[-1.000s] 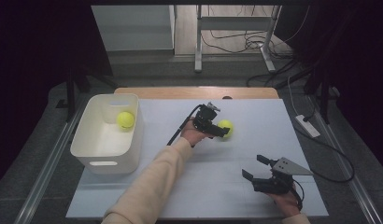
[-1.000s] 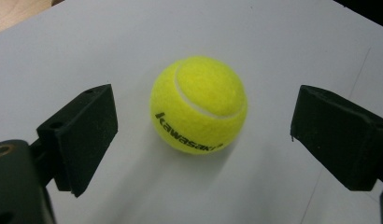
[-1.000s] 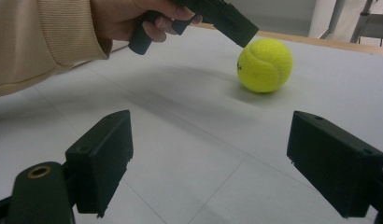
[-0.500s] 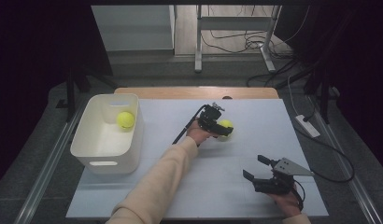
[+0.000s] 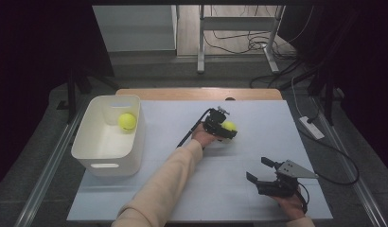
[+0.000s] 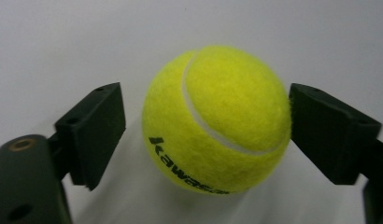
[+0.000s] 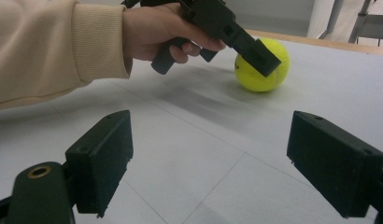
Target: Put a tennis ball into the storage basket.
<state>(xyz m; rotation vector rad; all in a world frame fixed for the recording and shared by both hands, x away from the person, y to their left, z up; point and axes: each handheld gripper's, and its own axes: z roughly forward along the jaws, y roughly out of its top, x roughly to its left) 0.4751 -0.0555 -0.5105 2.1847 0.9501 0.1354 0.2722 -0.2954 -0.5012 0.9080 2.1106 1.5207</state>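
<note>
A yellow tennis ball (image 5: 229,126) lies on the pale table mat right of centre. My left gripper (image 5: 226,131) reaches over it, held by a hand in a cream sleeve. In the left gripper view the ball (image 6: 217,121) sits between the two black jaws, which stand apart, with a gap on the left side. The right gripper view shows that ball (image 7: 270,67) resting on the mat with the left gripper (image 7: 248,46) straddling it. My right gripper (image 5: 257,169) rests near the front right of the table, open and holding nothing (image 7: 208,158).
A white bin (image 5: 107,156) stands at the table's left with a second yellow ball (image 5: 127,121) inside. A white power strip (image 5: 311,127) lies off the right edge. Cables trail on the floor behind the table.
My left gripper has slid a little to the right, bringing its jaws around the ball. The right gripper has stayed put.
</note>
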